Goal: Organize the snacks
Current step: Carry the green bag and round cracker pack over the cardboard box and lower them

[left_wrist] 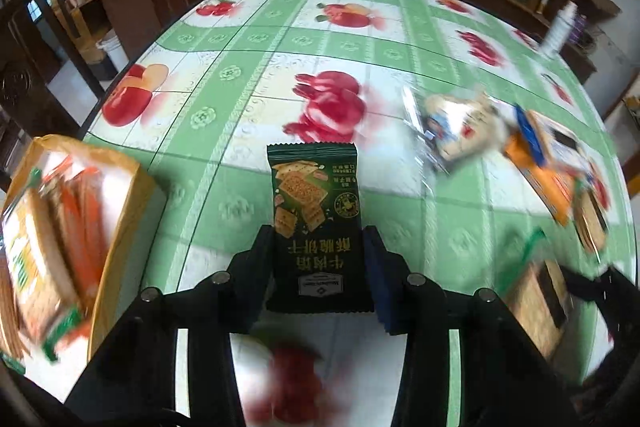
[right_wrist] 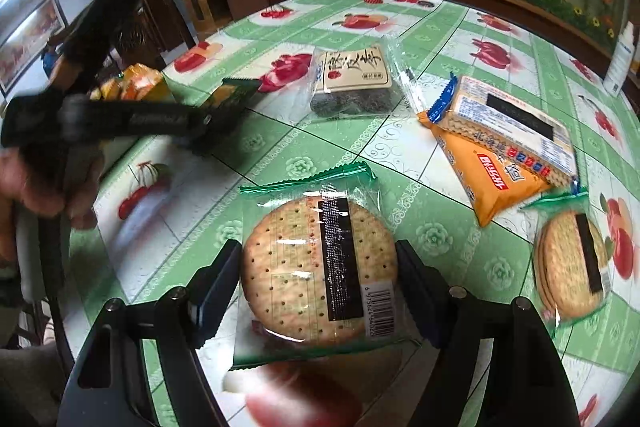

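Note:
My left gripper [left_wrist: 318, 233] is shut on a dark green cracker packet [left_wrist: 316, 211], which stands upright between the fingers above the fruit-print tablecloth [left_wrist: 240, 99]. The right wrist view shows that same gripper [right_wrist: 224, 107] at the left with the green packet [right_wrist: 236, 91] in it, and a hand [right_wrist: 40, 187] on its handle. My right gripper [right_wrist: 318, 251] is shut on a round cracker pack [right_wrist: 316, 267] in a clear wrapper with green ends. Its pads press on both sides of the pack.
An orange box of snack packs [left_wrist: 60, 227] sits at the table's left edge. A dark cake pack [right_wrist: 352, 83], an orange-and-blue biscuit pack [right_wrist: 500, 147] and a second round cracker pack [right_wrist: 572, 263] lie to the right. A white bottle [right_wrist: 620, 59] stands far right.

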`<state>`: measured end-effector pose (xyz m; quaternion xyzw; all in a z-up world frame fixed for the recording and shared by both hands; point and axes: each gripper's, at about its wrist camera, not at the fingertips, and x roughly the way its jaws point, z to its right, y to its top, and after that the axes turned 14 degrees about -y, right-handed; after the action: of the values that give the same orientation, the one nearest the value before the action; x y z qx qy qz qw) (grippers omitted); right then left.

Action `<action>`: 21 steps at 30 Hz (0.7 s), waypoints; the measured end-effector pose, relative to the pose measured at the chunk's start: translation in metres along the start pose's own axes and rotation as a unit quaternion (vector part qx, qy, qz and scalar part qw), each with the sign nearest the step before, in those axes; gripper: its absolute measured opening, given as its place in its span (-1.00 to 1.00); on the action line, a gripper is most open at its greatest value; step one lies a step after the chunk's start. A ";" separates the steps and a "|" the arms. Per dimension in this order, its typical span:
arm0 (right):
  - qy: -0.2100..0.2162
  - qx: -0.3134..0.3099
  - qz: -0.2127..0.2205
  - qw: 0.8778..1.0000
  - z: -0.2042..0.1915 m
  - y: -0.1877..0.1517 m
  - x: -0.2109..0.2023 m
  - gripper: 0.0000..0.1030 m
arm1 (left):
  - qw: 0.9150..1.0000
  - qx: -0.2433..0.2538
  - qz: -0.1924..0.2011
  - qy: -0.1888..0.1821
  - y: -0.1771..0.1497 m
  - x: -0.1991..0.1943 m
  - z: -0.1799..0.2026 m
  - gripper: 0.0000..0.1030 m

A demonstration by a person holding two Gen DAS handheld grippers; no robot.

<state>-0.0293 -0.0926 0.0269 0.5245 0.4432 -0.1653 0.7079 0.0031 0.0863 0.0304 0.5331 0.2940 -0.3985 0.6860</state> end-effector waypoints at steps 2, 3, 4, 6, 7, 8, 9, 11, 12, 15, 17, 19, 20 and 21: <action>0.003 0.005 0.005 1.000 -0.001 -0.002 -0.006 0.47 | 1.000 0.011 0.005 -0.008 -0.013 -0.012 0.005 -0.11; 0.003 0.007 0.007 1.000 -0.002 -0.003 -0.009 0.47 | 1.000 0.015 0.008 -0.009 -0.019 -0.017 0.006 -0.11; 0.003 0.008 0.008 1.000 -0.003 -0.004 -0.012 0.47 | 1.000 0.021 0.012 -0.010 -0.024 -0.023 0.007 -0.11; 0.006 0.011 0.012 1.000 -0.005 -0.006 -0.017 0.47 | 0.999 0.029 0.016 -0.011 -0.033 -0.031 0.009 -0.11; 0.009 0.013 0.013 1.000 -0.007 -0.006 -0.020 0.47 | 0.999 0.032 0.020 -0.013 -0.038 -0.037 0.009 -0.11; 0.011 0.014 0.013 1.000 -0.008 -0.006 -0.022 0.47 | 0.999 0.032 0.022 -0.017 -0.042 -0.042 0.009 -0.11; 0.012 0.014 0.018 1.000 -0.010 -0.006 -0.025 0.47 | 0.999 0.033 0.024 -0.022 -0.046 -0.047 0.008 -0.11; 0.016 0.011 0.023 1.000 -0.016 -0.004 -0.030 0.47 | 0.998 0.039 0.033 -0.026 -0.054 -0.062 0.007 -0.11; 0.018 0.010 0.026 0.999 -0.019 -0.002 -0.033 0.47 | 0.998 0.043 0.040 -0.024 -0.058 -0.069 0.006 -0.11; 0.022 -0.002 0.036 0.999 -0.033 0.004 -0.039 0.47 | 0.997 0.043 0.053 -0.031 -0.066 -0.090 -0.002 -0.11; 0.028 -0.010 0.041 0.999 -0.043 0.008 -0.042 0.47 | 0.997 0.040 0.057 -0.031 -0.071 -0.100 -0.011 -0.11; 0.036 -0.020 0.045 0.998 -0.054 0.013 -0.043 0.47 | 0.997 0.034 0.065 -0.031 -0.077 -0.114 -0.023 -0.11; 0.038 -0.027 0.048 0.998 -0.062 0.017 -0.044 0.47 | 0.997 0.033 0.069 -0.030 -0.080 -0.122 -0.030 -0.11; 0.041 -0.033 0.050 0.997 -0.069 0.020 -0.044 0.47 | 0.997 0.030 0.072 -0.028 -0.082 -0.128 -0.036 -0.11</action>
<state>-0.0710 -0.0339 0.0706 0.5291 0.4498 -0.0936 0.7134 -0.1320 0.1420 0.0864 0.5623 0.2233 -0.3714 0.7043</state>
